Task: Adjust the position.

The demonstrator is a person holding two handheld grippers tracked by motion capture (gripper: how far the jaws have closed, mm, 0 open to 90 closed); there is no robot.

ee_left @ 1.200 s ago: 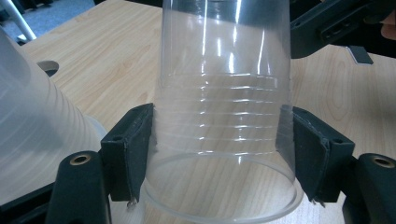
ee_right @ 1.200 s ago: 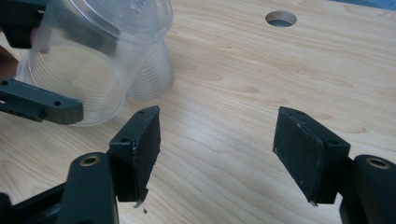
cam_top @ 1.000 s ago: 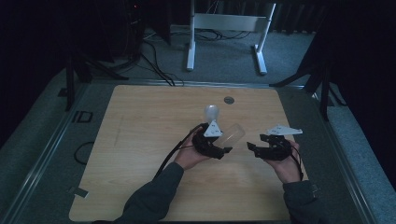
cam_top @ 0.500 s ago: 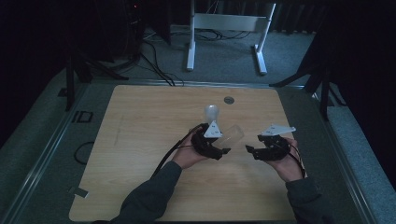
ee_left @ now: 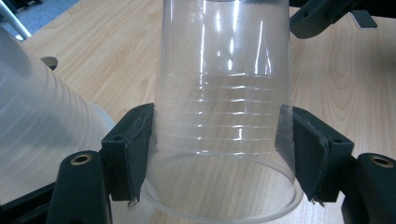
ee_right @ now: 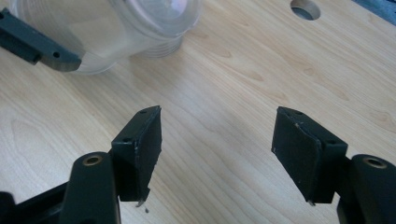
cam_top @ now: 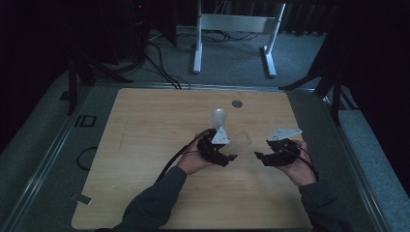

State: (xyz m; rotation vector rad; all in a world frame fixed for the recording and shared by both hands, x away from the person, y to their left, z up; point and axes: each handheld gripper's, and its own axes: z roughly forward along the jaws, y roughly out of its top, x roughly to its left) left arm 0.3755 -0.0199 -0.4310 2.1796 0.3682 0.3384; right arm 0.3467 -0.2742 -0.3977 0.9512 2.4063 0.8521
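Cup (ee_left: 224, 107), clear plastic, is clamped in the left tongs (cam_top: 231, 153) beside a cup stack (cam_top: 219, 117) mid-worktop (cam_top: 145, 145), while the right tongs (cam_top: 259, 157), near the cup, gape empty; it appears separated, placing remains.

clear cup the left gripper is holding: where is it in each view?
High view: cup at centre, between the left gripper and right gripper.
Left gripper view: fills the middle, clamped between both fingers.
Right gripper view: top left corner.
Shared landmark: the round hole in the table, at top right in the right gripper view.
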